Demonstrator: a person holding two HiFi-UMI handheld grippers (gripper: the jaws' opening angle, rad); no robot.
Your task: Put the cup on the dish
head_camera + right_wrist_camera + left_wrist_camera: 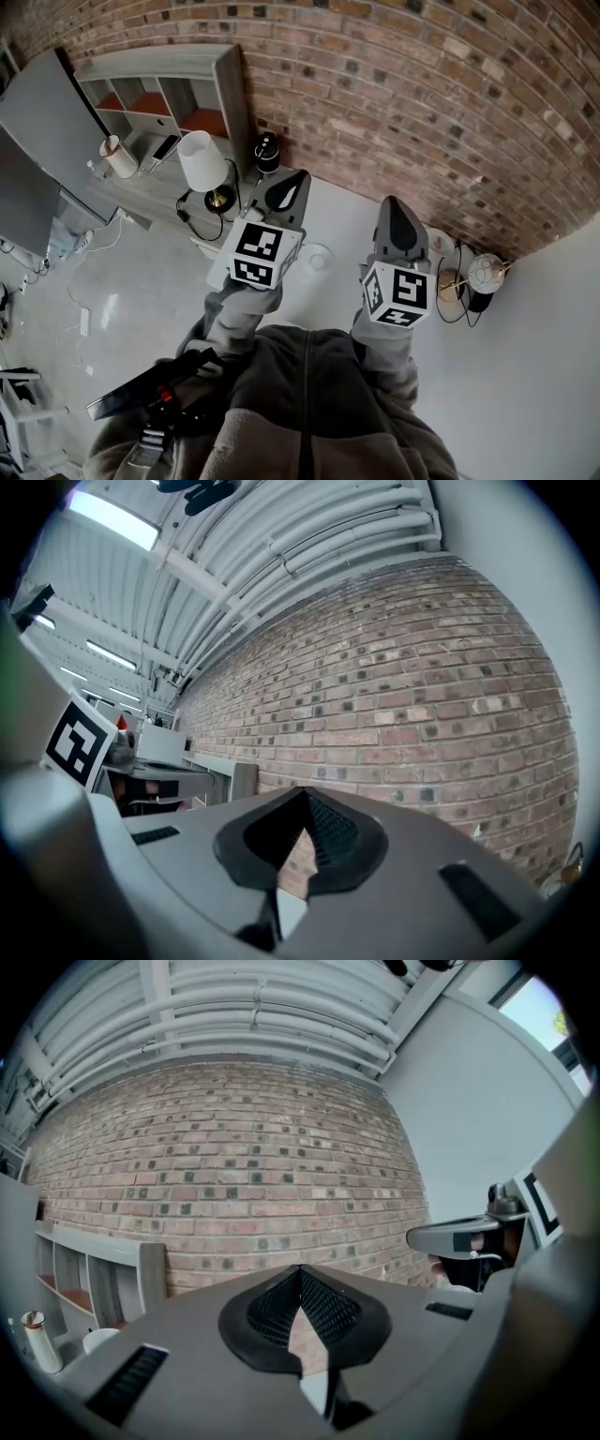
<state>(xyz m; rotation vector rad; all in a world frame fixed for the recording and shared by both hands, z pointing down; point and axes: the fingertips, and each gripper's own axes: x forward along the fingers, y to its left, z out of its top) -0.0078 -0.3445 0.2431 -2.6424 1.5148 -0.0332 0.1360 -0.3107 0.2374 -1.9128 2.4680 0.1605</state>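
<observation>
In the head view a small pale cup (317,257) stands on the white table (337,211), between my two grippers. A round white dish (440,242) shows just right of the right gripper, partly hidden by it. My left gripper (286,191) is shut and empty, its tip left of and beyond the cup. The right gripper (397,223) is also shut with nothing in it. Both gripper views point up at the brick wall. There the left gripper (300,1269) and the right gripper (305,792) have their jaws meeting at the tips. Neither view shows the cup or dish.
A white-shaded lamp (203,161) and a dark bottle (267,150) stand at the table's back left. A globe lamp (485,273) with cables sits at the right. A grey shelf unit (159,98) stands at the far left. The brick wall (422,103) borders the table's far edge.
</observation>
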